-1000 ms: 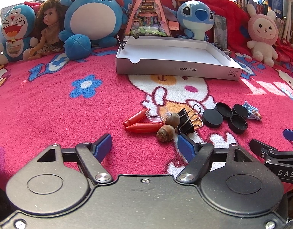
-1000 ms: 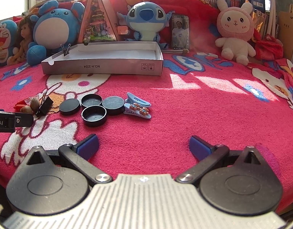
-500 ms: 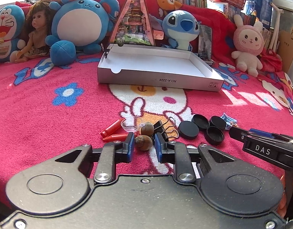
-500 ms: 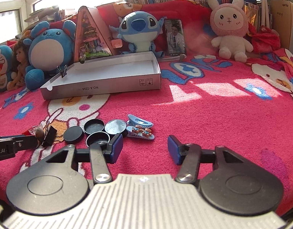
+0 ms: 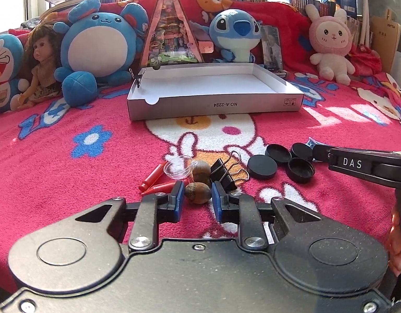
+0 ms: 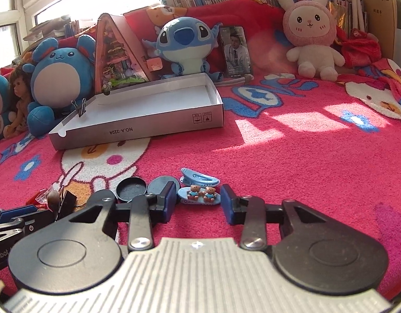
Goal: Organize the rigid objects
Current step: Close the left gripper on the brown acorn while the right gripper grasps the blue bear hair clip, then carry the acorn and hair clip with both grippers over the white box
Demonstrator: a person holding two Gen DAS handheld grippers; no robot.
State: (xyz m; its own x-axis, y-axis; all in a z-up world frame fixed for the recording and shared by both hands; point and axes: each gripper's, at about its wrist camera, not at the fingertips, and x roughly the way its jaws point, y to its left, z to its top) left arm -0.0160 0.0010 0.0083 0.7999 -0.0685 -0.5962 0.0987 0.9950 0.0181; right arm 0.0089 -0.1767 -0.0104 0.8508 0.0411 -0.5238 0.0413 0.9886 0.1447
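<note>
My left gripper (image 5: 197, 197) is shut on a brown acorn-like nut (image 5: 197, 193) on the pink blanket. A second nut (image 5: 201, 169), a clear plastic cup (image 5: 178, 168), two red pegs (image 5: 154, 182) and a black binder clip (image 5: 223, 173) lie just beyond it. Several black round lids (image 5: 261, 166) lie to the right. My right gripper (image 6: 199, 198) is partly closed around a blue hair clip with two small bears (image 6: 199, 194), with gaps at both pads. A second blue clip (image 6: 199, 178) lies behind it. An open white box (image 5: 213, 88) stands further back.
Plush toys (image 5: 101, 44), a doll (image 5: 41, 62), a triangular miniature house (image 5: 170, 31) and a phone (image 6: 235, 50) line the back of the bed. A binder clip (image 6: 81, 108) is clipped on the box's left wall. The right gripper's body (image 5: 362, 167) reaches in from the right.
Both grippers have moved forward and narrowed. The left one went from wide open to closed on the nut. The right one came up to the bear clip and closed most of the way.
</note>
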